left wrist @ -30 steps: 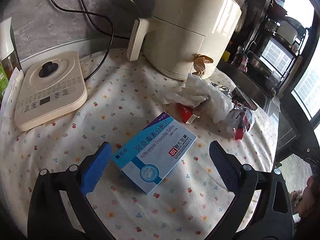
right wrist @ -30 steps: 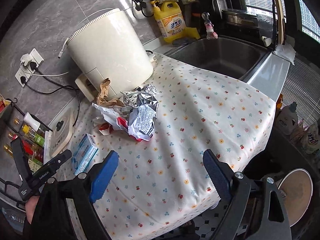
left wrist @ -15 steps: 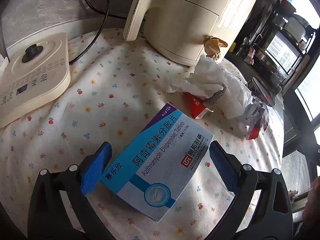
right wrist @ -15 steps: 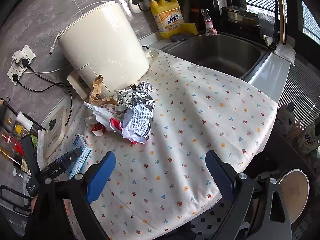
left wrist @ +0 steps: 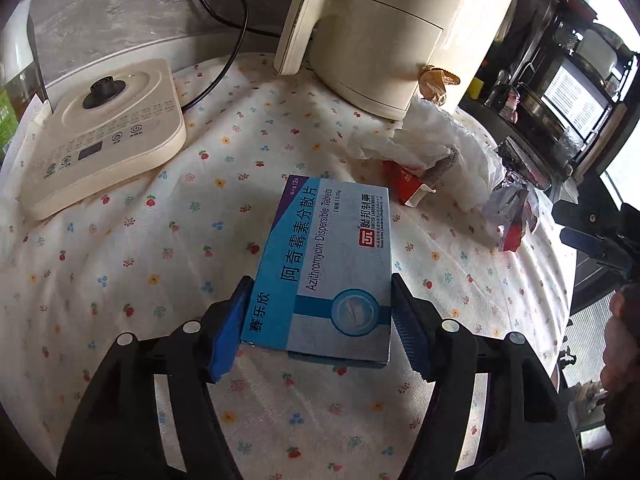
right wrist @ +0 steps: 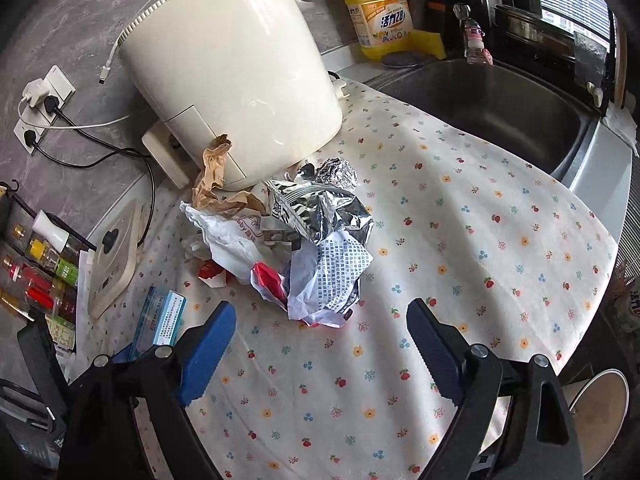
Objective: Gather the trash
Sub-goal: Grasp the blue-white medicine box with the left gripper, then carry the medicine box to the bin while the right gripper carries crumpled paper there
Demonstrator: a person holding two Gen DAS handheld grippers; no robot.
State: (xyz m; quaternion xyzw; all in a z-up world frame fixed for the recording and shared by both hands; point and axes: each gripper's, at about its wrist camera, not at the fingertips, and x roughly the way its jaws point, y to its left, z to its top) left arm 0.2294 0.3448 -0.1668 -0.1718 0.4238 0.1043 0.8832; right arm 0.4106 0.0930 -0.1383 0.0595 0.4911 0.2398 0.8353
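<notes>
Picking step: my left gripper (left wrist: pixel 320 320) closes its fingers on the pill box (left wrist: pixel 332 264) lying on the table (left wrist: pixel 120 264), right gripper (right wrist: pixel 316 344) spread and empty before the wrapper pile (right wrist: pixel 304 248); next, lift the box clear.

daylight enters from the window (left wrist: pixel 576 92) at the upper right and leaves the flowered cloth (right wrist: pixel 460 240) bright, with soft shadow patches. a white sheen runs down the cream appliance (right wrist: pixel 240 60), and the crumpled foil (right wrist: pixel 336 172) glints. both fisheye views bend straight lines and fade to black corners. the centre is sharp; the far right edge of the left wrist view is dark and smeared.
</notes>
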